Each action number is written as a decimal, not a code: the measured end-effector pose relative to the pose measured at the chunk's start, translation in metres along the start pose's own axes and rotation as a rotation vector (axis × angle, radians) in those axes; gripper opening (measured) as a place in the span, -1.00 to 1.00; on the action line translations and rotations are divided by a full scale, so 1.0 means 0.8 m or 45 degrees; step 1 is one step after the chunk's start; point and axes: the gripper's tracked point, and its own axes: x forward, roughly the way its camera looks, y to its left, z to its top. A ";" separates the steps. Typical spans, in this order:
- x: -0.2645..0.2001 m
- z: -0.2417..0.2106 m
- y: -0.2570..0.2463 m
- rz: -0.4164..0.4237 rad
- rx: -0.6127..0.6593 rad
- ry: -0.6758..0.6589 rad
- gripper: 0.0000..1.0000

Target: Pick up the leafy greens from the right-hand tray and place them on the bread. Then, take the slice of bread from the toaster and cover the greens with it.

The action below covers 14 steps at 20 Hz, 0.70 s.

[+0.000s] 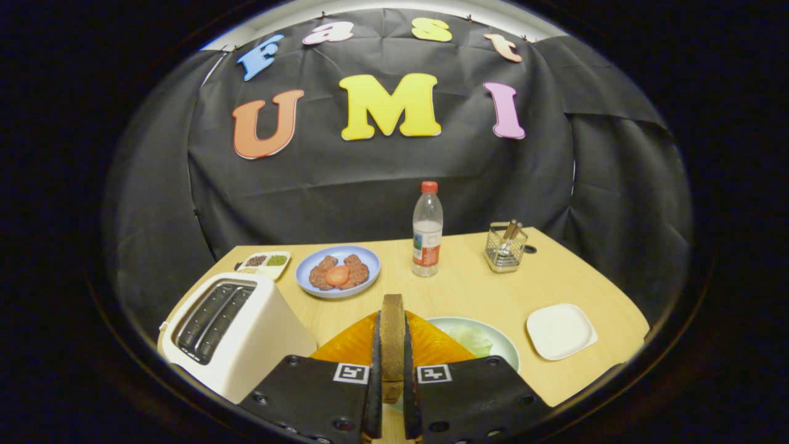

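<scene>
Tongs (392, 370) are closed on the bread slice (392, 336), held upright on its edge, above the greens (465, 338) on the near plate (505, 348). Released while upright, it would probably topple beside them.

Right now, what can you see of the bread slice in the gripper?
The bread slice is brown with a darker, rounded crust on top. It stands upright, edge-on to the camera, clamped between the gripper's two fingers, which press on both its faces. It hangs above the orange sheet and the plate with greens, clear of the toaster.
</scene>
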 end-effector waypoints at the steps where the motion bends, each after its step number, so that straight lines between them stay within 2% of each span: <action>1: 0.009 -0.006 -0.006 0.006 0.025 0.026 -0.73; 5: 0.030 -0.020 -0.032 0.046 0.117 0.076 -0.73; 9: 0.029 -0.023 -0.048 0.162 0.276 0.104 -0.73; 12: 0.024 -0.018 -0.050 0.291 0.408 0.111 -0.73; 14: 0.026 -0.010 -0.064 0.294 0.440 0.087 -0.73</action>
